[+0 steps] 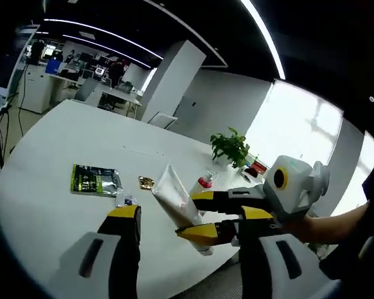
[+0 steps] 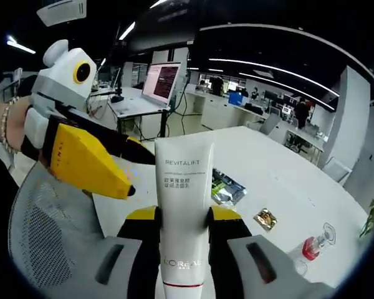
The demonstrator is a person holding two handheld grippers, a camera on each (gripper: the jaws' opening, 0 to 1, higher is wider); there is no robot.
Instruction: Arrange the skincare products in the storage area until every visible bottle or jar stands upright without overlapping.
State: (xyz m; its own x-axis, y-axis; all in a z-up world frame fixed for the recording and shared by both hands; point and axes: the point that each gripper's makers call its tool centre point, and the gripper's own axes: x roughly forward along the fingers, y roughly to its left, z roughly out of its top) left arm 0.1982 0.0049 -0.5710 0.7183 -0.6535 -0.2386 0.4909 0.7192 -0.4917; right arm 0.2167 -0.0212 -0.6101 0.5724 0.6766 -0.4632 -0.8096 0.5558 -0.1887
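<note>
Plainly gripped at lower centre of the right gripper view: a white L'Oréal Revitalift tube (image 2: 184, 218), upright between the yellow-tipped fingers (image 2: 144, 216) of the right gripper (image 2: 183, 219), fingers closed narrowly against both sides of the tube, crimped flat end up, red band at the bottom edge of the frame. Seen also in the left gripper view at centre, the same tube (image 1: 174, 198) tilted, pinched by the right gripper (image 1: 223, 218) entering from the right of the frame, held above the near edge of the round white table (image 1: 56, 162), a person's arm behind it at far right. Rising from the bottom of the left gripper view, the left gripper (image 1: 190, 218) with its fingers (image 1: 123, 215) spread wide, nothing between them. Crossing the upper left of the right gripper view, the left gripper (image 2: 121, 180) again, its yellow finger pointing down toward the tube, a wrist with a bead bracelet at the left edge. Lying flat on the table: a green sachet (image 1: 95, 179) left of centre, a small gold packet (image 1: 146, 182) just beside the tube's top in the picture, a small clear bottle with a red band (image 1: 202, 184) tipped on its side near the tube. Farther back toward the right, a potted plant (image 1: 230, 148). Same sachet (image 2: 227, 187), gold packet (image 2: 265, 218) and fallen red-banded bottle (image 2: 313, 246) visible right of the tube in the right gripper view. Grey mesh chair (image 2: 50, 249) at lower left there.
</note>
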